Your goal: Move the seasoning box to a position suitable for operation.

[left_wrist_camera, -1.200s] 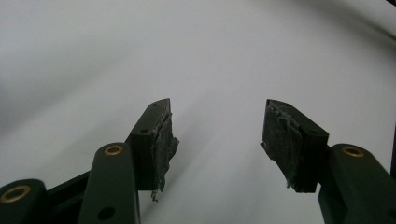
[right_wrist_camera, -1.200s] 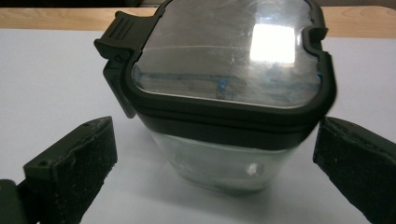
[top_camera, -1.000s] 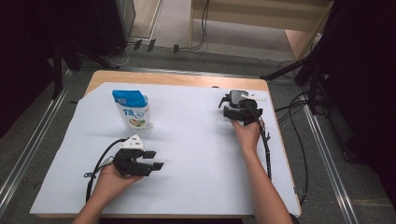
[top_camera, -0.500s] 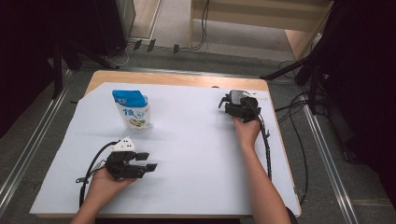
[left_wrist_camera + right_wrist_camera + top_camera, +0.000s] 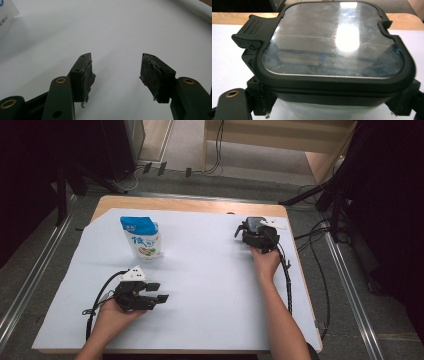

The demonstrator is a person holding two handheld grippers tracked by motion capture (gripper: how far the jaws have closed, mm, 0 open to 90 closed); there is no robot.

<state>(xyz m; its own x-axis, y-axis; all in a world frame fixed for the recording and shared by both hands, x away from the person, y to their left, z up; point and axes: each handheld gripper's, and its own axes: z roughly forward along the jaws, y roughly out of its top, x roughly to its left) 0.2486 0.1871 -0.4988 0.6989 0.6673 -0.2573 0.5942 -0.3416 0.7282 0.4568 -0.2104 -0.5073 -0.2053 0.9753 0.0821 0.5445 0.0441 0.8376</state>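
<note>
Container (image 5: 332, 50) upright, lid up, latch tab left, right tongs (image 5: 250, 236) gripping its sides, left tongs (image 5: 116, 75) open.

Left hand-held gripper (image 5: 161, 292) has slid nearer the table's near edge — right jaws just closing on the lidded container (image 5: 332, 50)

Lab-like recording room, white-covered table (image 5: 200, 320), floor cables (image 5: 320, 245), dark stands (image 5: 345, 185)

right tool (image 5: 332, 105) | jaws just closing on lidded container (image 5: 332, 50) | white table (image 5: 227, 50)
</note>
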